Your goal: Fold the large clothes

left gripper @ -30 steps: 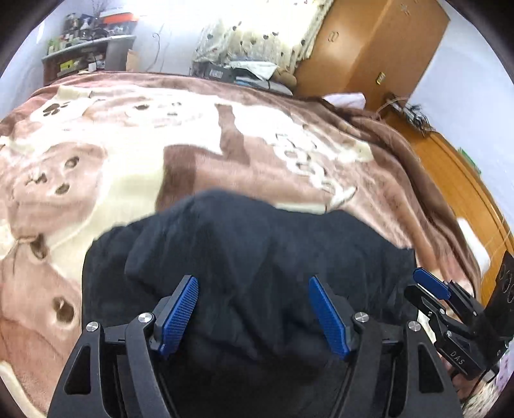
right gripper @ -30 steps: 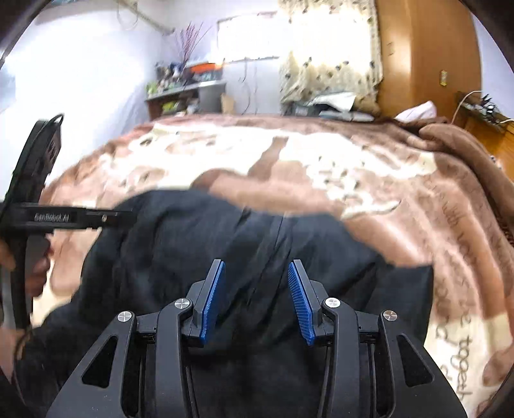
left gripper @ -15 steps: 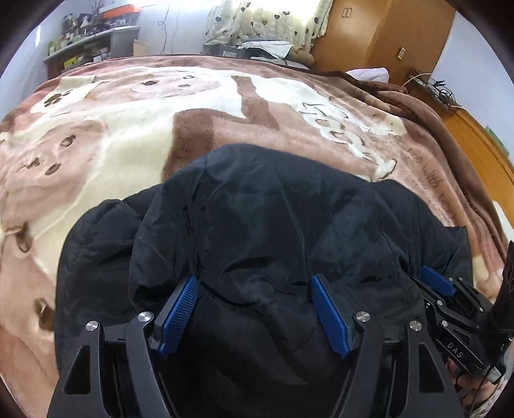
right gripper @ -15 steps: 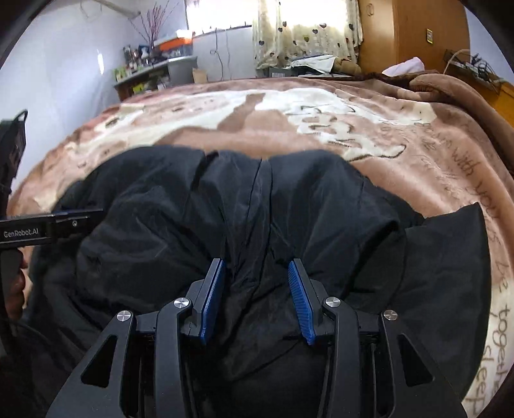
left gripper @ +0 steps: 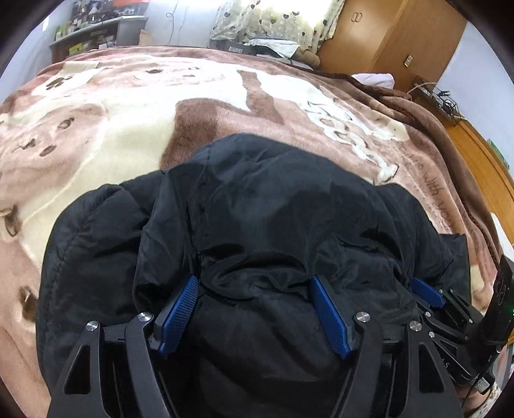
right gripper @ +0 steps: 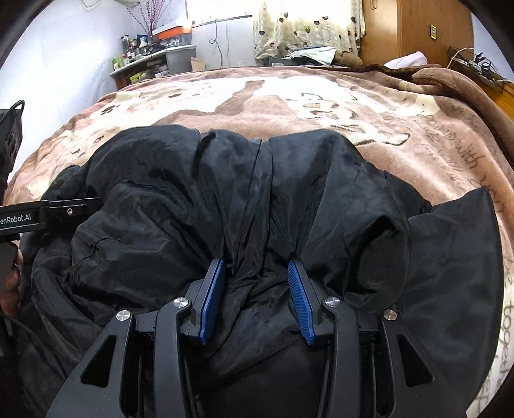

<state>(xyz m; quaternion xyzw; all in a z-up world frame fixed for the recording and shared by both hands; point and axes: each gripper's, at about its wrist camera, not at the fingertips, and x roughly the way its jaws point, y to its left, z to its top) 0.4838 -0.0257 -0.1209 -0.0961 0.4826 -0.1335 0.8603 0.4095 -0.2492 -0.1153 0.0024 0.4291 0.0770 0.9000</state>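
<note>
Garment: bulky black padded jacket (left gripper: 257,225) of shiny nylon, bunched in a rumpled heap directly ahead of both tools, lying on the bed.
Left gripper (left gripper: 253,313): blue ribbed pads (left gripper: 178,308) spread wide; a thick fold of jacket fabric fills the gap between them and touches both. Held or only pressed: cannot tell.
Right gripper (right gripper: 255,297): fingers narrower, gathered pleats of the same jacket pinched between the blue pads (right gripper: 213,295).
Spacing: the right tool's blue tip appears at the left view's right edge, just beside the left tool.
Surface: plush brown-and-cream blanket (left gripper: 128,122) with paw prints, stretching beyond the jacket.
Background: wooden wardrobe (right gripper: 417,29) ahead right; cluttered shelf (right gripper: 154,61) ahead left.
</note>
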